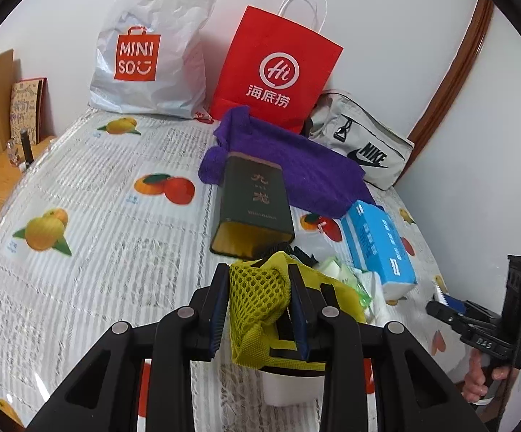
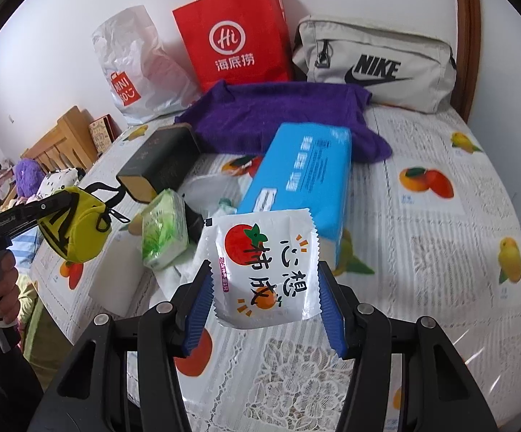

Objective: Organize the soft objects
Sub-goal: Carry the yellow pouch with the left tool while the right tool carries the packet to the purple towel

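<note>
**Both grips loaded, bags beyond the tin**

Left wrist view: the left hand-held gripper (image 1: pixel 258 300) pinched a yellow pouch (image 1: pixel 260 298), just short of the tin (image 1: pixel 251 205).

Right wrist view: the right hand-held gripper (image 2: pixel 266 306), half open, clasped a sachet (image 2: pixel 264 270) right of the tin (image 2: pixel 159 163); the red bag (image 2: pixel 233 32) stood beyond.

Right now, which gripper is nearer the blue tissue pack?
Right. The right gripper holds a sachet just before the tissue pack; the left gripper is farther left.
</note>
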Demonstrator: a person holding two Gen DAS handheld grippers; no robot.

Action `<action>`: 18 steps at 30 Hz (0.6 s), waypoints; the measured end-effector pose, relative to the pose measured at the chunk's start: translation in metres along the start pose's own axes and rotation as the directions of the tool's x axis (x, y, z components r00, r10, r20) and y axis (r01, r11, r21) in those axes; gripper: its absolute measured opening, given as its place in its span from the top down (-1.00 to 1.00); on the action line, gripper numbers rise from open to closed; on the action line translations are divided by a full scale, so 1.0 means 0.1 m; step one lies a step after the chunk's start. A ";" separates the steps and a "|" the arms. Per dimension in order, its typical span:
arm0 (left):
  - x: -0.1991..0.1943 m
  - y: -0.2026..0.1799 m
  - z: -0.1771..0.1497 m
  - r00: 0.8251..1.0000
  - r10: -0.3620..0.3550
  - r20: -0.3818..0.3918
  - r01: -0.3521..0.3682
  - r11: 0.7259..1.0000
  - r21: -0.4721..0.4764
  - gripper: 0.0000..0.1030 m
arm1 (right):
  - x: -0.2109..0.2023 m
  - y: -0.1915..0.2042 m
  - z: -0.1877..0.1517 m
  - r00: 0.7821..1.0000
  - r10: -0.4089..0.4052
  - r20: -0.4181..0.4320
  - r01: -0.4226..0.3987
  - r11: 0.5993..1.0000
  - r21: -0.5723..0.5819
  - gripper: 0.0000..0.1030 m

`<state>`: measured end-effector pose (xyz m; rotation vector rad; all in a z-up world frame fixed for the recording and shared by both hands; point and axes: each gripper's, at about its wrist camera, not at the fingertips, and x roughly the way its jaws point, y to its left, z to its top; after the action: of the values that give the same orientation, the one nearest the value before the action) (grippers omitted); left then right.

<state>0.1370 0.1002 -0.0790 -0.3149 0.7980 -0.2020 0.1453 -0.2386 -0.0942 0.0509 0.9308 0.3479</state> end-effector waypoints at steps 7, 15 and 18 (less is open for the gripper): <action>0.09 -0.05 0.28 1.000 0.016 0.007 -0.016 1.000 0.027 0.43 | 0.03 -0.04 0.30 1.000 -0.015 0.017 0.015 1.000 -0.007 -0.05; 0.30 -0.07 0.64 0.999 0.040 -0.003 -0.039 0.998 0.050 0.43 | 0.18 -0.15 0.68 0.999 -0.027 0.034 0.027 1.000 -0.008 -0.05; 0.40 -0.07 0.75 0.999 0.050 -0.012 -0.049 0.997 0.054 0.43 | 0.26 -0.19 0.84 0.999 -0.027 0.034 0.027 1.000 -0.002 -0.05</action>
<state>0.2184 0.0970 -0.0539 -0.2431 0.8114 -0.1789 0.2311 -0.2390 -0.0681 0.0418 0.8962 0.3228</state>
